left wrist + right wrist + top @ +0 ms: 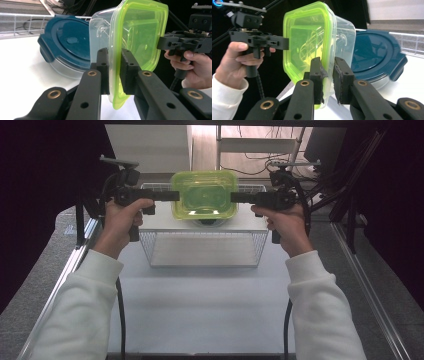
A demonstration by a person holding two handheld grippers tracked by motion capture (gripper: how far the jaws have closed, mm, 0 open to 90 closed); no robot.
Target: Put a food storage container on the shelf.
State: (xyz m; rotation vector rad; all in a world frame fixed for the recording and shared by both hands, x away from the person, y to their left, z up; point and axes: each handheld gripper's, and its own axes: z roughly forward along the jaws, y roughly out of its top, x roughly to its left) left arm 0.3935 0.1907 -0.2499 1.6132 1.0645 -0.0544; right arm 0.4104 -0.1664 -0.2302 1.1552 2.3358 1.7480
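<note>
In the high view, bare white tabletop lies nearest, between two white sleeves. Beyond it, toward 12 o'clock, stands a wire rack with a white shelf on top. Above the rack the clear container with a lime-green lid hangs in the air. The left gripper clamps its rim at 9 o'clock and the right gripper clamps it at 3 o'clock; both sets of jaws are narrow, pinched on the lid's edge. The container is a rounded square, its body glassy clear plastic and its lid translucent and glossy. Under it in the high view, a dark thing barely peeks out at 6 o'clock. The left gripper view makes it plain: a round container with a dark blue clip lid, its clear wall resting on the white shelf, just behind the lifted one. The right gripper view shows the same blue lid at 3 o'clock and the far hand at 9 o'clock.
</note>
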